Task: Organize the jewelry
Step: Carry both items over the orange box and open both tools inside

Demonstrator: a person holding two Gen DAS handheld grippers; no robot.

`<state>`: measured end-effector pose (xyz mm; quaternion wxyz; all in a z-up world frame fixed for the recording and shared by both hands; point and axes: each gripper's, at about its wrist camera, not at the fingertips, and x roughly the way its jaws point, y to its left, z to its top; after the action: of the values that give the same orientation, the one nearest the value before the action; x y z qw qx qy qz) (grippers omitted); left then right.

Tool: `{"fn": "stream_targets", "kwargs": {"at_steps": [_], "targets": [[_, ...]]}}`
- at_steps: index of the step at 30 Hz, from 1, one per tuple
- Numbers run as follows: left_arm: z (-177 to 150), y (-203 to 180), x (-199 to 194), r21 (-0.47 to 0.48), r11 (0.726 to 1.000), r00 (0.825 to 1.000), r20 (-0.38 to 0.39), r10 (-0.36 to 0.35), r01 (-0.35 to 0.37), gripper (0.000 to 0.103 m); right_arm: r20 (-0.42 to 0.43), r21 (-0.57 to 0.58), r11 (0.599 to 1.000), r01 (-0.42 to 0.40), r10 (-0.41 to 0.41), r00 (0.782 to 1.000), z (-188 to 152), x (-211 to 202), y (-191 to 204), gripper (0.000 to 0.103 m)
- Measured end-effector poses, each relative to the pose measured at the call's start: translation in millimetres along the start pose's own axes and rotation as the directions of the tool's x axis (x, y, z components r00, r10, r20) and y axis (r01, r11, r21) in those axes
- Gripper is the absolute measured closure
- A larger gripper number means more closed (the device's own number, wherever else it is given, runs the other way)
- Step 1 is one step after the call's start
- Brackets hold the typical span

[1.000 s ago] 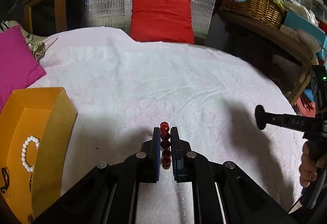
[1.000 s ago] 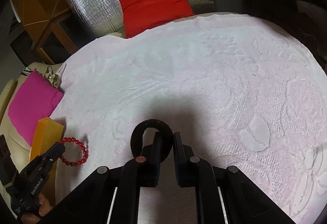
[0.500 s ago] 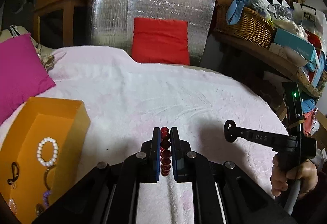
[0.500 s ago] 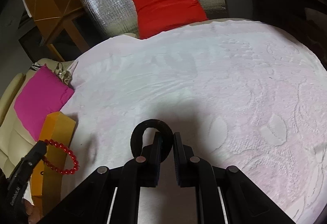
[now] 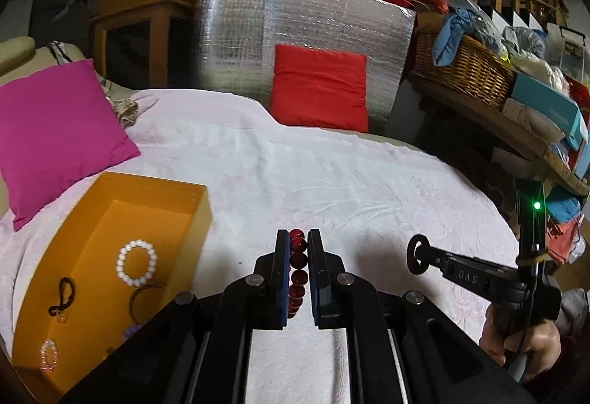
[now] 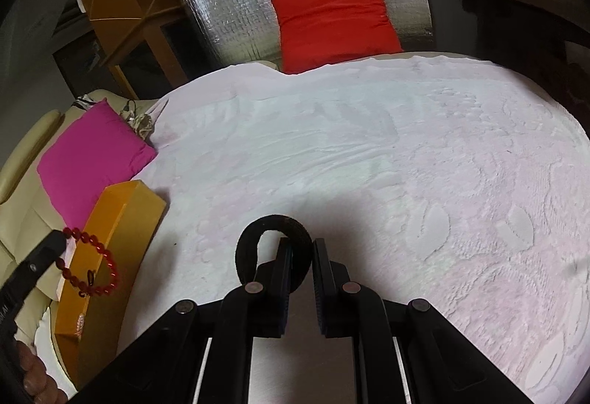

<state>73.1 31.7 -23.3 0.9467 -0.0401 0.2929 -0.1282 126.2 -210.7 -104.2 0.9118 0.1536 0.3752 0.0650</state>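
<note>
Above the white bedspread (image 5: 332, 175), left claw (image 5: 298, 238) is clamped on a red bead bracelet (image 5: 297, 275), just right of the open orange box (image 5: 110, 205) holding a pearl bracelet (image 5: 136, 262) and other pieces. Right claw (image 6: 300, 249) is closed on a black ring-shaped band (image 6: 258, 230). Pink cushion (image 5: 55, 131) lies behind the box, red cushion (image 5: 319, 87) far back; nothing lies between claws and box.

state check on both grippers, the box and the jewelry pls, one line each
left gripper: shut on red bead bracelet, lifted off the blanket
right gripper: shut on black hair tie, lifted too
orange box: open, no lid on it
pearl bracelet: lying flat in the box
pink blanket: spread flat, lightly wrinkled
</note>
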Motion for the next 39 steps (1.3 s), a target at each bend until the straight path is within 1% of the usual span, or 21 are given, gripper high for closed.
{"fn": "stream_targets", "kwargs": {"at_steps": [5, 10, 17, 21, 27, 32, 39], "targets": [[9, 9, -19, -0.011, 1.0, 1.0, 0.027, 0.012, -0.012, 0.093, 0.003, -0.001, 1.0, -0.022, 0.022, 1.0, -3, -9, 16, 0.091], [19, 17, -42, -0.022, 0.999, 0.998, 0.066, 0.025, -0.024, 0.093, 0.006, -0.037, 0.999, -0.027, 0.027, 1.0, -6, -20, 37, 0.091], [28, 33, -70, -0.05, 0.998, 0.993, 0.106, 0.051, -0.046, 0.093, 0.021, -0.079, 0.996, -0.046, 0.048, 0.999, 2, -39, 70, 0.091], [33, 46, -83, -0.071, 0.995, 0.989, 0.126, 0.072, -0.063, 0.093, 0.03, -0.125, 0.99, -0.065, 0.069, 0.997, 9, -47, 98, 0.091], [36, 74, -100, -0.114, 0.989, 0.983, 0.148, 0.108, -0.092, 0.094, 0.02, -0.202, 0.974, -0.098, 0.104, 0.994, 11, -48, 147, 0.091], [36, 102, -110, -0.139, 0.983, 0.978, 0.155, 0.142, -0.12, 0.093, 0.003, -0.259, 0.957, -0.131, 0.136, 0.991, 11, -41, 189, 0.091], [30, 143, -111, -0.184, 0.968, 0.972, 0.133, 0.195, -0.169, 0.093, -0.031, -0.319, 0.934, -0.162, 0.161, 0.987, 8, -21, 241, 0.091]]}}
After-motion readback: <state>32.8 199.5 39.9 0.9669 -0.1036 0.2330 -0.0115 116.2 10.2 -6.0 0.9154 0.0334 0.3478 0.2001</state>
